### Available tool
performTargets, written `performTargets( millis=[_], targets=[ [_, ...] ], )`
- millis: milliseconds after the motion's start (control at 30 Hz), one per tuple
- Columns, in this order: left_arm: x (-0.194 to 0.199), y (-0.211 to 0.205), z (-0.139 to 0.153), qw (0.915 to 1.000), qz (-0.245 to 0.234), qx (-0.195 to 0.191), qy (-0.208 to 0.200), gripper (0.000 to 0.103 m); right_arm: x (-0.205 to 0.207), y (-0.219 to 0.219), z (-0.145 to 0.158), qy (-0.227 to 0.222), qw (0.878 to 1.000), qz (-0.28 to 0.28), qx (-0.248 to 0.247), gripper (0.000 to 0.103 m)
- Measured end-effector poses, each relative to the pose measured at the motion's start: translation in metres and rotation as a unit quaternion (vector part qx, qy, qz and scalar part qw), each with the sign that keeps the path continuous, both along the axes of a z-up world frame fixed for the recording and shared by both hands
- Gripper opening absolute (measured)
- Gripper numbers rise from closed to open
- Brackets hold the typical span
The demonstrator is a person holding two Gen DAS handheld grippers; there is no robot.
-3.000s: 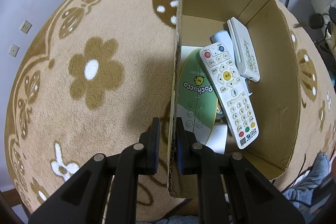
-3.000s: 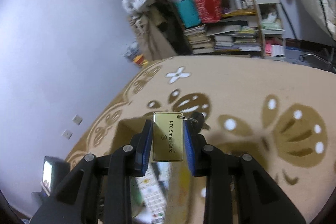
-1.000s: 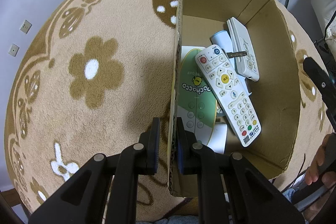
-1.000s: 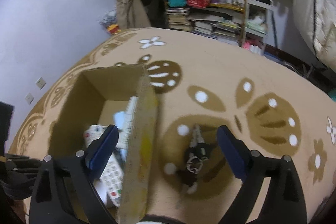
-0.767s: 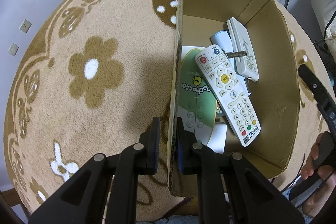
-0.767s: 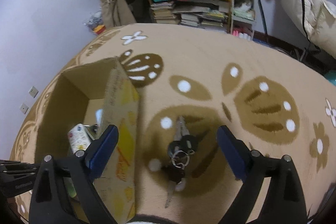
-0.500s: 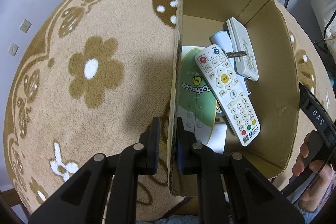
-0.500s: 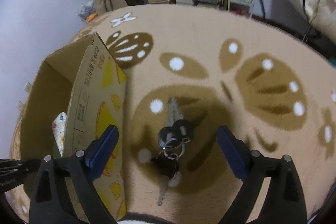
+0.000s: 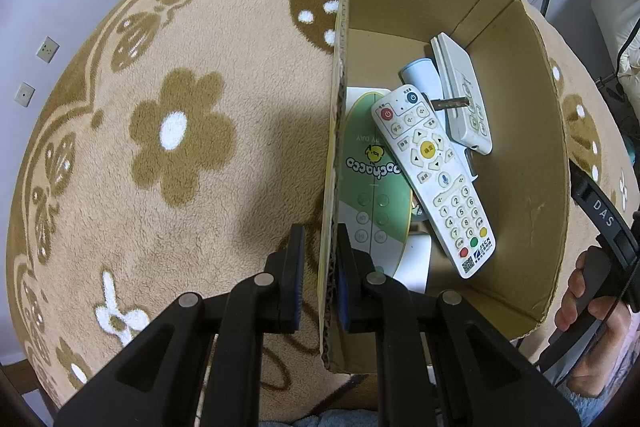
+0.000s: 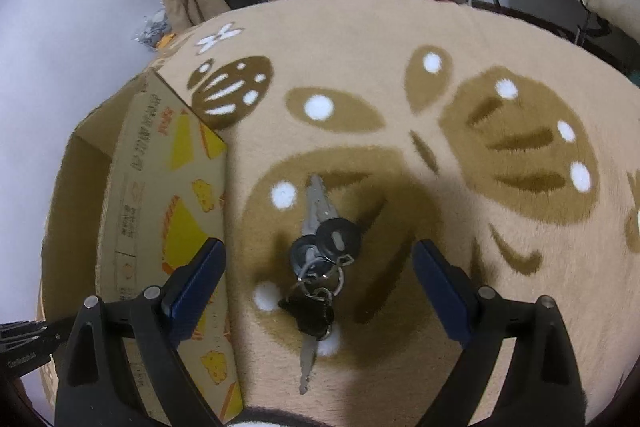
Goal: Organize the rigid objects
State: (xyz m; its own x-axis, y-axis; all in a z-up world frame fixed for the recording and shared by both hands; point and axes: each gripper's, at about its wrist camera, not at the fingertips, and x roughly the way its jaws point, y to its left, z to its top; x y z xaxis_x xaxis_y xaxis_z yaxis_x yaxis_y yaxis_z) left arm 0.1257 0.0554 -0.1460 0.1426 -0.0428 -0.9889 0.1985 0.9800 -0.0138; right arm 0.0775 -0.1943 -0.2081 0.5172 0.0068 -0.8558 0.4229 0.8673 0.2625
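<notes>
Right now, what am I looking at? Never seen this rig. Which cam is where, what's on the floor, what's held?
No robot: a person holds a two-finger claw in each hand, each with a fisheye camera looking along its fingers. The left view looks down on the left claw, shut on the side wall of a cardboard box that holds a white remote and other items. The right view shows the right claw, open and empty, above a bunch of keys lying on the patterned carpet beside the box.
</notes>
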Motion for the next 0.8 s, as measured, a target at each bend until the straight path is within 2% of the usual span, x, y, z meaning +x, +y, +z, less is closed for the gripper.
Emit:
performTargets(
  millis=[300,467,600,700,767,800],
  targets=[
    [0.0,0.0,-0.001,1.0,0.0,0.001,0.0,0.014,0.004,0.001,-0.029,0.032,0.999,0.007,-0.005,0.099],
    [0.0,0.0,-0.001,1.0,-0.001,0.002,-0.001,0.014,0.009,0.009,-0.034,0.049,0.998,0.018,-0.039,0.097],
    [0.0,0.0,-0.001,1.0,0.0,0.0,0.0,0.014,0.015,0.017,-0.035,0.083,0.993,0.032,-0.081,0.085],
    [0.0,0.0,-0.001,1.0,0.0,-0.001,0.0,0.014,0.016,0.018,-0.034,0.089,0.992,0.037,-0.085,0.073],
    [0.0,0.0,-0.001,1.0,0.0,-0.001,0.0,0.014,0.016,0.018,-0.033,0.093,0.991,0.035,-0.086,0.07],
    [0.0,0.0,-0.001,1.0,0.0,-0.001,0.0,0.014,0.017,0.02,-0.034,0.093,0.991,0.037,-0.088,0.066]
  ],
)
